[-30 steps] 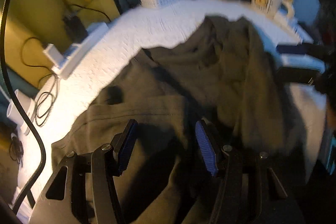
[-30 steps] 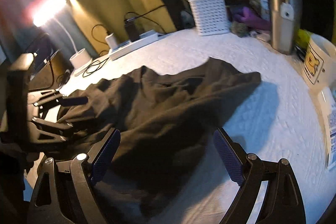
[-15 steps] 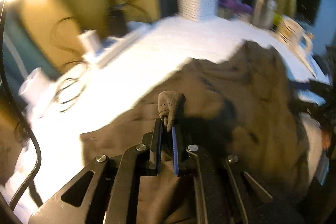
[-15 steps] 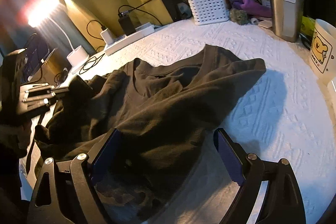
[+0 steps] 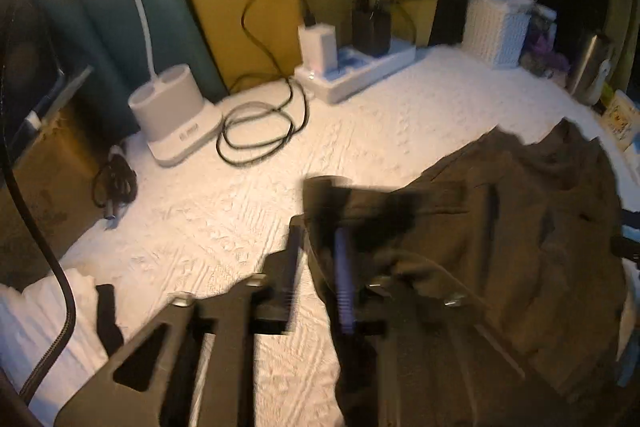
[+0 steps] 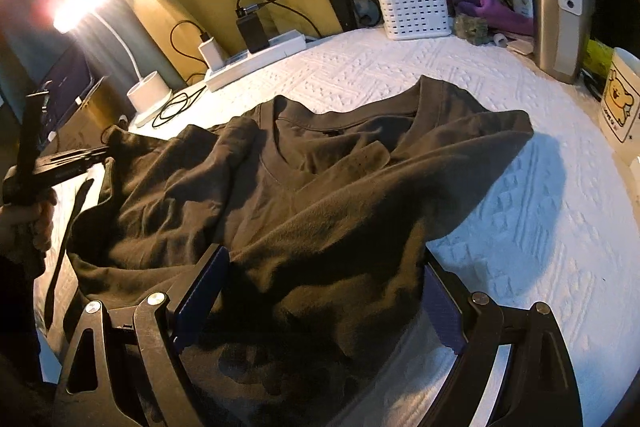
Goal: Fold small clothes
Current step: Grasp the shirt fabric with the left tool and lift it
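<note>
A dark brown T-shirt lies crumpled on the white quilted table cover, collar toward the back. In the left wrist view the shirt lies to the right. My left gripper is nearly shut on a corner of the shirt, which sticks up between the blurred pads. It also shows in the right wrist view at the shirt's left edge. My right gripper is open, its pads on either side of a raised fold at the shirt's near part.
A lit white desk lamp, coiled black cables and a power strip with chargers stand at the back left. A white basket, a steel flask and a bear mug line the back right.
My left gripper closed on the shirt's edge and swung left with it, drawing the cloth out. My right gripper moved forward and low, so a fold now sits between its open pads.
</note>
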The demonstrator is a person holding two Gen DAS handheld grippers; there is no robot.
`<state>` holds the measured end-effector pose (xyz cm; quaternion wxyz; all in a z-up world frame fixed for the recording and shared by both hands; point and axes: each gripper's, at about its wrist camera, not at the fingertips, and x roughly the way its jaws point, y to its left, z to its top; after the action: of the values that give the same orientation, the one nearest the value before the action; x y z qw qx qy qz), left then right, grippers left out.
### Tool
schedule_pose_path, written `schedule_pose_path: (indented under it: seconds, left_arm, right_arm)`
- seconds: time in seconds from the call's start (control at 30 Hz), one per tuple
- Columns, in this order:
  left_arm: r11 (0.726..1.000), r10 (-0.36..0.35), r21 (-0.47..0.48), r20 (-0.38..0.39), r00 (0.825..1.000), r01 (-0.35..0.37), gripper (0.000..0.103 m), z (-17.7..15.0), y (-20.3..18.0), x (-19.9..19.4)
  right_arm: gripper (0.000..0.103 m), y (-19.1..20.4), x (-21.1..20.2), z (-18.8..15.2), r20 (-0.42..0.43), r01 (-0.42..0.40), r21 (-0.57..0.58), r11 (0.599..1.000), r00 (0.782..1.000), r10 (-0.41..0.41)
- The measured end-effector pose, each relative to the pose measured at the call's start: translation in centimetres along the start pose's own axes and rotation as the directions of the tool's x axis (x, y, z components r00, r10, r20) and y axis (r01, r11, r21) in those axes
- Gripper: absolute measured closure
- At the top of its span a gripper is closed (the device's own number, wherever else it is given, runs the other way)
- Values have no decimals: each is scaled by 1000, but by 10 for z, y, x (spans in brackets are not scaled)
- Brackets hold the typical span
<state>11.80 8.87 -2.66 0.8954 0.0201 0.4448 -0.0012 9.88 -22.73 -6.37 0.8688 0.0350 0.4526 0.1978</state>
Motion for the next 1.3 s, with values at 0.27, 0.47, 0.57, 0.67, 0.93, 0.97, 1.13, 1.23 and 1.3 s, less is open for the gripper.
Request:
schedule_pose_path:
  seconds: [0.27,0.47,0.57,0.67,0.93,0.97,1.13,1.23,1.3]
  left_arm:
    - [990,-132,57,97,987,127,46,5,-52,-48]
    - [919,-335,210,-36,942,334,46,-12,-144,-33]
    - [880,-391,252,-93,915,402,46,-14,-178,-22]
    - [855,-422,262,-151,894,447,46,-13,-197,-7]
    - [827,-451,238,-257,854,509,48,-24,-217,21]
    - [817,-466,239,-260,846,524,66,-27,-217,20]
    - [816,-482,235,-230,846,529,100,-34,-211,2]
    - [821,-505,215,-162,848,530,100,-30,-194,-25]
    - [825,-513,204,-119,850,527,100,-32,-179,-45]
  right_arm:
    - [12,-13,-22,-5,38,26,17,1000,999,-26]
    - [12,-33,-38,-15,61,32,48,998,997,-35]
    - [12,-45,-43,-21,72,35,71,997,997,-40]
    - [12,-58,-47,-27,77,39,98,994,996,-46]
    - [12,-82,-46,-33,76,42,147,988,996,-54]
    - [12,-83,-45,-33,75,42,150,988,996,-54]
    - [12,-79,-37,-26,71,38,136,990,996,-48]
    - [12,-70,-32,-21,63,31,118,993,997,-39]
    - [12,-58,-27,-17,58,21,100,995,998,-27]
